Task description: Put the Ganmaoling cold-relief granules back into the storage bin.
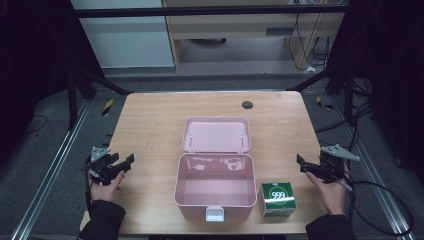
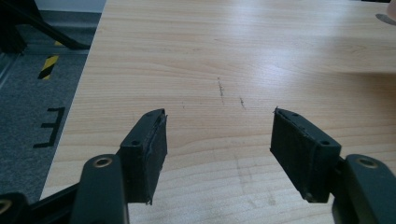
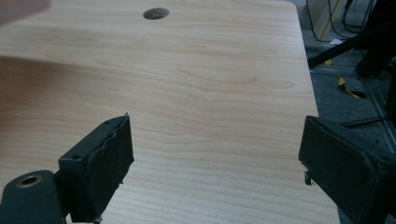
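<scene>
Dark curtains and metal frame bars surround a light wooden table (image 1: 150,125), with grey floor on both sides and pale cabinets beyond its far edge. At the middle of the table, close to the near edge, sits a pink plastic box (image 1: 215,192) with its lid (image 1: 216,135) thrown back flat toward the far edge; the inside looks empty, and a white latch (image 1: 214,214) hangs at its front wall. Just beside the box, toward the near right corner, stands a small green carton (image 1: 278,199) printed with "999". A round dark grommet (image 1: 247,104) is set in the table near the far edge.

By the left edge, a person's hand holds the left gripper (image 1: 119,164), jaws spread wide with only bare wood and faint scratches between them in the left gripper view (image 2: 219,135). By the right edge, the other hand holds the right gripper (image 1: 301,163), a cable trailing from it; in the right gripper view (image 3: 215,149) its jaws stand wide apart over bare tabletop, gripping nothing.
</scene>
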A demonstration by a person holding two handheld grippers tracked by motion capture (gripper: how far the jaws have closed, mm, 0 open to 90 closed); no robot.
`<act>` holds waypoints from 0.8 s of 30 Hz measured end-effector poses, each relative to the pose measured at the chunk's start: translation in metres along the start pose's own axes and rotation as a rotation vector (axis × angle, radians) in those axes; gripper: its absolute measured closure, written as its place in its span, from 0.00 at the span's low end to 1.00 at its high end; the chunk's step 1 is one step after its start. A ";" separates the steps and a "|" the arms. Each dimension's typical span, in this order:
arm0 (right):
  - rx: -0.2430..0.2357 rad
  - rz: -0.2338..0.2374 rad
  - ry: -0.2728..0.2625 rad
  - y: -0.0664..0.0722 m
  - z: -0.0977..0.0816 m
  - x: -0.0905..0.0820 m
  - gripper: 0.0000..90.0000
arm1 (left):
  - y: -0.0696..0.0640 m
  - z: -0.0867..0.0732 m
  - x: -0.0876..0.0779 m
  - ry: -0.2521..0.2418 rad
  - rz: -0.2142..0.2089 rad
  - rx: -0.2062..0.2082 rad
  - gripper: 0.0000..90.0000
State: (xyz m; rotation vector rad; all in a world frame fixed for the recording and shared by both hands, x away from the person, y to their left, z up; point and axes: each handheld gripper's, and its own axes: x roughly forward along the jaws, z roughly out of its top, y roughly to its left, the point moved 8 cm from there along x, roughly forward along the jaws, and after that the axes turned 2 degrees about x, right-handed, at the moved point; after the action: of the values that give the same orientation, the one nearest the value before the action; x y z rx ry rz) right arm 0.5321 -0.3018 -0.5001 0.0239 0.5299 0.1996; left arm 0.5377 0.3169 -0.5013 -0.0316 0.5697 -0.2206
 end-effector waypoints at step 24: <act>-0.288 0.173 -0.005 0.049 0.059 -0.032 0.11 | -0.008 -0.004 -0.001 0.051 -0.010 0.090 0.40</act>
State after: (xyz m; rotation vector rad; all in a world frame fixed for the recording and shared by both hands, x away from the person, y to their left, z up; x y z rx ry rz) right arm 0.5257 -0.2588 -0.4300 -0.2108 0.4899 0.4433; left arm 0.5336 0.3094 -0.5032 0.0584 0.6097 -0.2575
